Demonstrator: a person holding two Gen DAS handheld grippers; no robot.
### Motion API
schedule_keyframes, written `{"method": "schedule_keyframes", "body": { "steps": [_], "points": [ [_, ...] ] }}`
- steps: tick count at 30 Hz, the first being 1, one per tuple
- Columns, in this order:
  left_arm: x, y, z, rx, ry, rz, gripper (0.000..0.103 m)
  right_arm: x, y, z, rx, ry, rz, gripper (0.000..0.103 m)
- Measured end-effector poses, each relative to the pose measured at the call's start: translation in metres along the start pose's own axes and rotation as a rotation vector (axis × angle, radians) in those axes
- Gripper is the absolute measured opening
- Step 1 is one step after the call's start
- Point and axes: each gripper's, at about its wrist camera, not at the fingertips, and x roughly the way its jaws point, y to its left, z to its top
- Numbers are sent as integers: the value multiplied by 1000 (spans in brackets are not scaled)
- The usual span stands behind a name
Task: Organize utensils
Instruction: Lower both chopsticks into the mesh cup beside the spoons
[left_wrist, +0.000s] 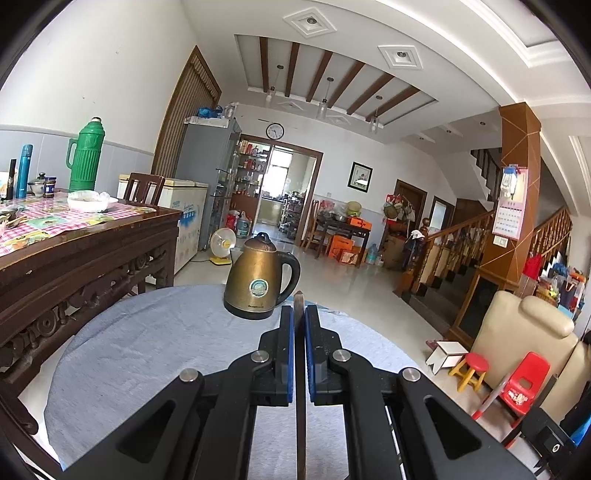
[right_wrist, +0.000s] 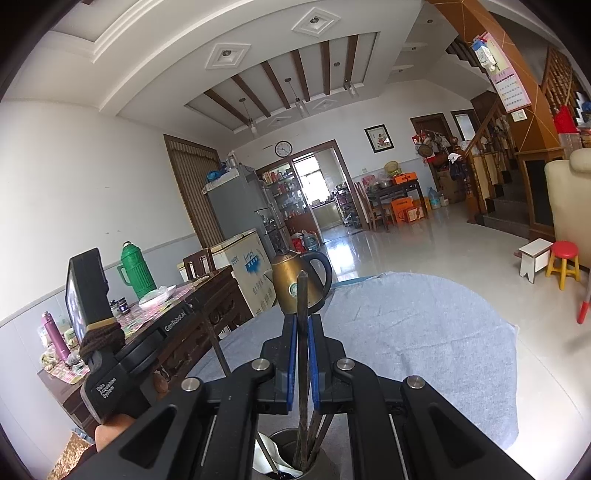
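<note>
— Black linkage fills the foreground; what is the left gripper (left_wrist: 299, 314) doing?

— Its blue pads are clenched on a dark chopstick (left_wrist: 300, 369) that stands upright between them, its tip poking above the fingers, over the grey cloth (left_wrist: 147, 350).

— And the right gripper (right_wrist: 302, 325)?

— Clamped on another chopstick (right_wrist: 302, 295), whose lower end reaches into the metal holder (right_wrist: 284, 443) just below the jaws, beside more sticks and a white spoon (right_wrist: 264, 459).

— Anything else on the cloth?

— One brass-coloured kettle (left_wrist: 258, 280) at the far edge.
</note>
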Motion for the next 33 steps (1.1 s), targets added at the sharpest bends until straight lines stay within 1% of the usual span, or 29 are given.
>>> {"method": "schedule_keyframes", "body": {
  "steps": [17,33],
  "points": [
    [5,1,-9,10,36,20,6,8,7,-7,-12,33,2,7],
    [7,3,-24,40,100,35,8,23,12,-21,-32,103,-2,7]
  ]
}}
